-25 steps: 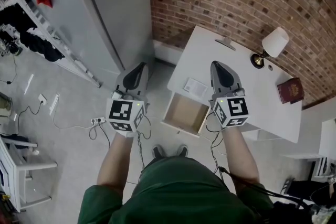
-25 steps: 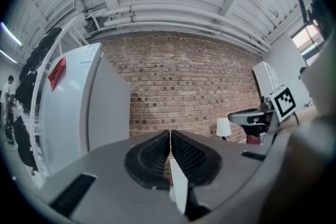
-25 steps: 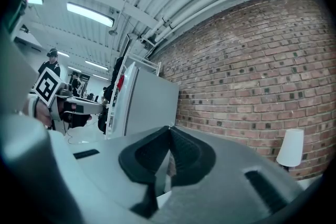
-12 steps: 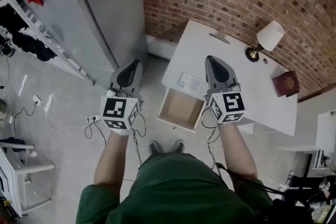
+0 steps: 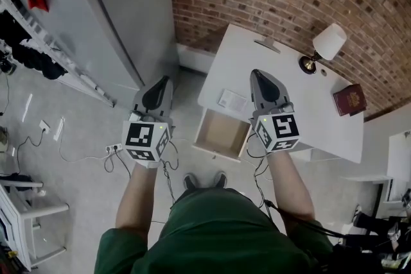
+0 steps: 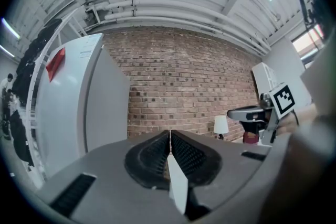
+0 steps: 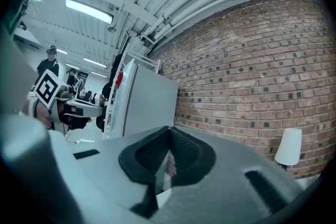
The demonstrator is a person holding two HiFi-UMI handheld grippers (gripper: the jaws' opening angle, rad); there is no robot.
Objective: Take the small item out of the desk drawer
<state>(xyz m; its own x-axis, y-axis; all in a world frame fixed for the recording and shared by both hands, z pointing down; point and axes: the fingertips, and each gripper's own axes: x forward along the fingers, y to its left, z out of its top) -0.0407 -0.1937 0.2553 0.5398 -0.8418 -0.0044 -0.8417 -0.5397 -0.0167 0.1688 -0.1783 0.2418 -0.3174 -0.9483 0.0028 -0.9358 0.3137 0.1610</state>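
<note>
A white desk stands against the brick wall. Its drawer is pulled out at the front left corner and shows a bare brown bottom. A small white card-like item lies on the desk top just behind the drawer. My left gripper hangs over the floor to the left of the drawer, jaws shut with nothing in them. My right gripper is held above the desk, right of the card, also shut and empty.
A white lamp and a dark red book sit on the desk's far right. A grey fridge stands left of the desk. A clothes rack is at far left. A power strip and cables lie on the floor.
The view has shifted, so the desk and drawer sit slightly higher and further left in the picture. Both grippers stay shut and side by side.
</note>
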